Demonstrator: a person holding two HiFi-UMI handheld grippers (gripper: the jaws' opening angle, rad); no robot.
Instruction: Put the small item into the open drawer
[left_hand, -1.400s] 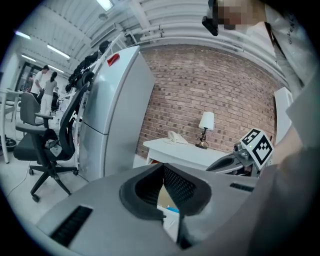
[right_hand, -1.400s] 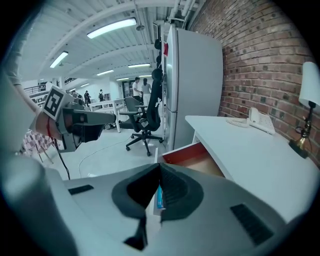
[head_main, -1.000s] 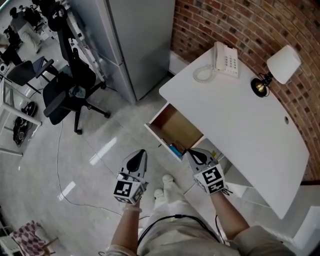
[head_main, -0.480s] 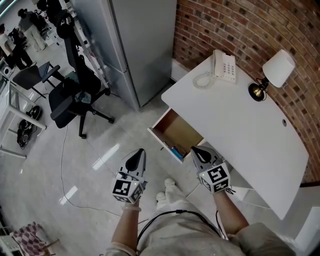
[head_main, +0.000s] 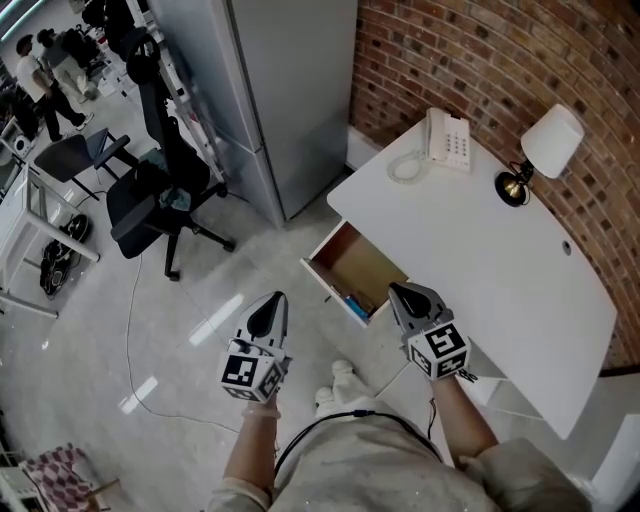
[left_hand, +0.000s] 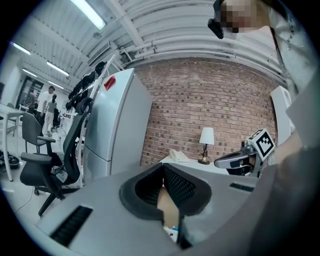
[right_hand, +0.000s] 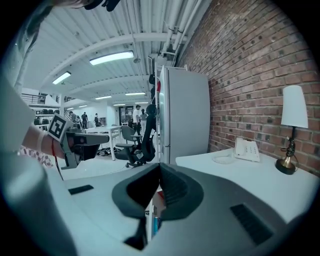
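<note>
Already inside open drawer (head_main: 362, 262), small blue item (head_main: 353, 300), near right hand-held gripper (head_main: 397, 290), jaws together, empty.

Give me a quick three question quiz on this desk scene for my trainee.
1. True or false: the drawer of the white desk is shut.
2. What stands on the desk? A) a telephone and a lamp; B) a laptop and a mug; C) only books.
3. What do the left gripper and the right gripper hold?
Key: 1 false, it is open. 2 A. 3 nothing; both are shut and empty.
</note>
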